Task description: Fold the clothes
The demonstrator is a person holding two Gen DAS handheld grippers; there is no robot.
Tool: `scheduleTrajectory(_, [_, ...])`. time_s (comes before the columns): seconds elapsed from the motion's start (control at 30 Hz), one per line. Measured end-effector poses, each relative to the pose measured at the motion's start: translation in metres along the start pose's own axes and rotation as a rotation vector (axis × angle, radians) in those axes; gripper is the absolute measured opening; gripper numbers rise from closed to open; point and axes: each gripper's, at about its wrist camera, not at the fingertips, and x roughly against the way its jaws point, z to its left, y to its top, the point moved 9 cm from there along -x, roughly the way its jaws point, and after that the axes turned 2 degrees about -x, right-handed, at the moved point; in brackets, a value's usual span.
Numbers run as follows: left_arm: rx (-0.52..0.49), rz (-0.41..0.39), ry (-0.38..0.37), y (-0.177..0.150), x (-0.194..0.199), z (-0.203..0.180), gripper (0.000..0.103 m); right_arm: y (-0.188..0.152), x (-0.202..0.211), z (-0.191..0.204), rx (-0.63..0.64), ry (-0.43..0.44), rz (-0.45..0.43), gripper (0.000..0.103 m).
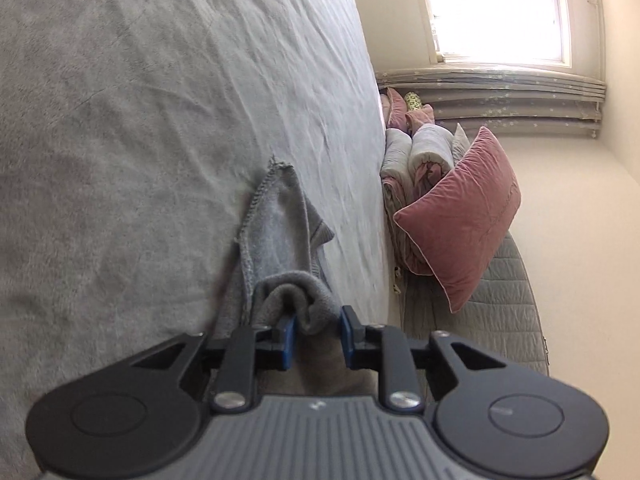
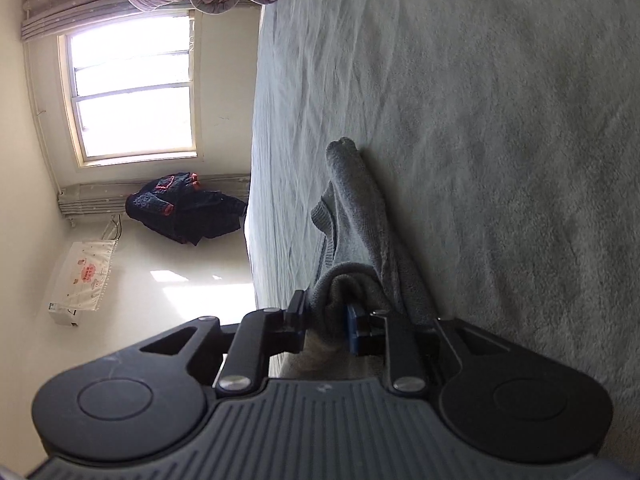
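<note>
Currently, scene: a grey garment (image 1: 276, 216) is seen lying on a bed (image 1: 140, 120), which is used as the landmark for every place below.

Garment position: it is stretched over the grey bed cover, with a stitched hem corner lifted slightly off the bed in the left wrist view.

Left gripper (image 1: 318, 332): a bunched fold of the garment is seen between the blue pads, with a gap showing on one side, so the jaws are judged narrow and loosely parted rather than clamped.

Right gripper (image 2: 326, 320): another bunched fold is seen between its jaws, set narrow; whether the pads press on the cloth cannot be told.

Long axis: in both views the garment is seen running straight ahead from the fingertips, along the bed surface.

Nearer hand: neither is nearer; each is met by cloth at its fingertips.

Likely step: the fold is judged to be laid down, with release in hand.

Containers: none are seen.

Beside the bed: a pink pillow (image 1: 460, 220) and rolled bedding (image 1: 416, 152) are piled at the bed's edge; dark clothes (image 2: 184, 208) are seen beyond the bed, under a window (image 2: 132, 88).
</note>
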Motion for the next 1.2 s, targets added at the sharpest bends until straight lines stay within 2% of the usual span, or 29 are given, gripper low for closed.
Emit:
scheduleTrajectory(0.07, [0.020,0.000,-0.036,0.003,0.002,-0.001,0.056,0.001,0.008,0.003,-0.005,0.031,0.008,0.039])
scheduleTrajectory(0.13, [-0.001,-0.011,-0.052,0.006,0.007,-0.007,0.065,0.002,0.017,0.013,0.039,0.053,-0.006,0.053])
scheduleTrajectory(0.2, [-0.044,-0.031,-0.049,0.009,0.011,-0.013,0.070,0.003,0.023,0.022,0.092,0.060,-0.022,0.055])
scheduleTrajectory(0.27, [-0.119,-0.065,-0.013,0.013,0.015,-0.020,0.076,0.004,0.022,0.033,0.178,0.041,-0.039,0.055])
scheduleTrajectory(0.33, [-0.209,-0.097,0.025,0.016,0.018,-0.026,0.079,0.002,0.022,0.042,0.272,0.015,-0.052,0.055])
scheduleTrajectory(0.47, [-0.479,-0.142,0.115,0.017,0.016,-0.042,0.080,-0.012,0.018,0.054,0.541,-0.062,-0.077,0.055])
scheduleTrajectory(0.63, [-0.791,-0.112,0.202,0.003,0.001,-0.053,0.078,-0.038,-0.003,0.052,0.809,-0.153,-0.040,0.055])
scheduleTrajectory(0.73, [-0.893,-0.055,0.243,-0.005,-0.017,-0.053,0.074,-0.050,-0.021,0.047,0.939,-0.222,-0.025,0.055])
scheduleTrajectory(0.8, [-0.889,-0.037,0.276,-0.008,-0.022,-0.045,0.058,-0.051,-0.027,0.042,1.007,-0.262,-0.027,0.055])
scheduleTrajectory(0.87, [-0.863,-0.053,0.291,-0.006,-0.024,-0.043,0.025,-0.050,-0.031,0.035,1.044,-0.290,-0.033,0.053])
scheduleTrajectory(0.9, [-0.850,-0.064,0.296,-0.004,-0.024,-0.042,0.017,-0.049,-0.032,0.033,1.049,-0.297,-0.037,0.040])
scheduleTrajectory(0.93, [-0.837,-0.075,0.294,-0.003,-0.024,-0.043,0.015,-0.048,-0.034,0.032,1.054,-0.303,-0.044,0.018])
scheduleTrajectory(0.97, [-0.835,-0.087,0.289,-0.003,-0.023,-0.046,0.014,-0.045,-0.037,0.035,1.053,-0.303,-0.062,0.014])
scheduleTrajectory(1.2, [-0.870,-0.165,0.304,0.004,-0.026,-0.076,0.013,-0.039,-0.046,0.073,1.127,-0.286,-0.190,0.011])
